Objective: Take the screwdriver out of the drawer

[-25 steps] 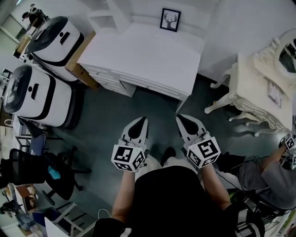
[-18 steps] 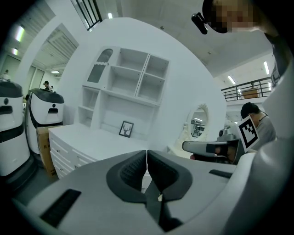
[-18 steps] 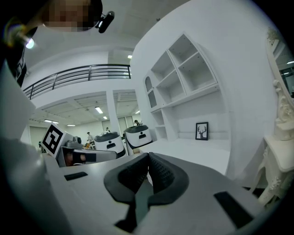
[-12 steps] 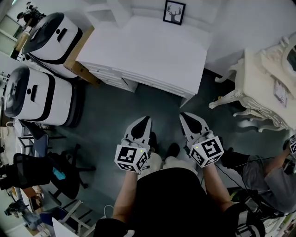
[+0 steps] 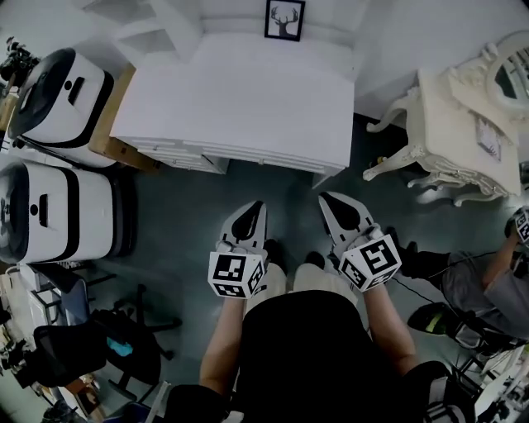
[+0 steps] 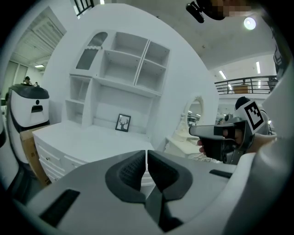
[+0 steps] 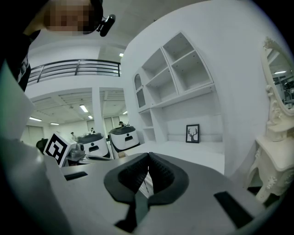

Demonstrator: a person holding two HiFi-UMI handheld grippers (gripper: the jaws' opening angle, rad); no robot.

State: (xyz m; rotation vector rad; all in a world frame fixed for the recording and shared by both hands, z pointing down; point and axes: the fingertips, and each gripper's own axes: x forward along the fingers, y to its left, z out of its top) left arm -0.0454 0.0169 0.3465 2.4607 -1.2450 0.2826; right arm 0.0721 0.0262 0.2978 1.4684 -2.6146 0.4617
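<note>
A white desk [image 5: 240, 99] with closed drawers [image 5: 190, 153] along its front stands ahead of me; no screwdriver shows in any view. My left gripper [image 5: 250, 212] is shut and empty, held over the dark floor a short way in front of the desk's front edge. Beside it my right gripper [image 5: 331, 202] is also shut and empty, near the desk's right front corner. In the left gripper view the shut jaws [image 6: 146, 158] point at the desk top [image 6: 82, 137] and its shelf unit. The right gripper view shows shut jaws [image 7: 148, 161] before the same desk [image 7: 183, 151].
A framed deer picture [image 5: 284, 20] stands at the desk's back. Two white robot machines [image 5: 50, 206] and a cardboard box [image 5: 111, 140] sit left of the desk. An ornate white dressing table [image 5: 455, 132] stands right. Another person [image 5: 488, 281] with a gripper is at far right; office chairs [image 5: 107, 347] lower left.
Both grippers have moved forward toward the desk, staying shut. The desk now lies closer and more central in the head view.
</note>
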